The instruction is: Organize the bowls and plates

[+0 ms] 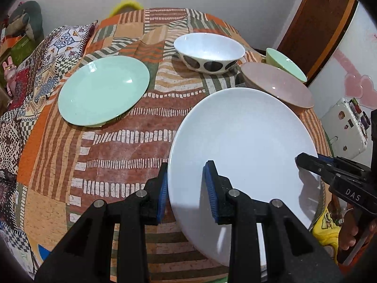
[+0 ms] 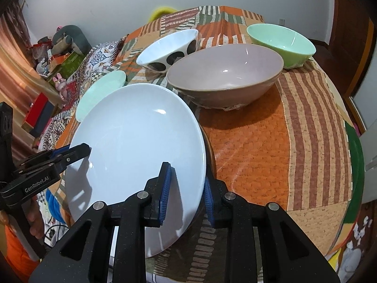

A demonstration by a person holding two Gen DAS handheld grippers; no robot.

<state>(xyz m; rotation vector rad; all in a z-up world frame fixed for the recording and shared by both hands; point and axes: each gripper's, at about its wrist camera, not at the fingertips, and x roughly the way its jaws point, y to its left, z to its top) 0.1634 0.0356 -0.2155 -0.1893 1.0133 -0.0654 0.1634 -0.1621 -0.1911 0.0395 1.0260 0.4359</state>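
**Left wrist view: a white plate held by two grippers, with bowls close ahead**

Left wrist camera shows the white plate point(image 1: 245, 151) raised and tilted above the table point(image 1: 122, 155), with its near rim between the blue pads of the left gripper point(image 1: 188, 188). The right gripper point(image 2: 186, 188) pinches the opposite near rim in the same way.

What could go wrong, as I judge it: each gripper holds only a narrow strip of a smooth glazed rim, so the plate may slide out if one hand pulls or turns differently from the other. The pink bowl point(image 2: 223, 80) stands just ahead of the plate's far edge, and a forward push could knock it. The spotted bowl point(image 1: 209, 52) and the green bowl point(image 2: 282, 42) stand farther ahead. The cloth is wrinkled, so a plate put down there may rock.

Both grippers are closed to a narrow gap, each clamping the plate rim, one pad above and one pad below. The green plate point(image 1: 103, 89) lies ahead and to the left of the left gripper, flat on the table, probably the place for stacking.
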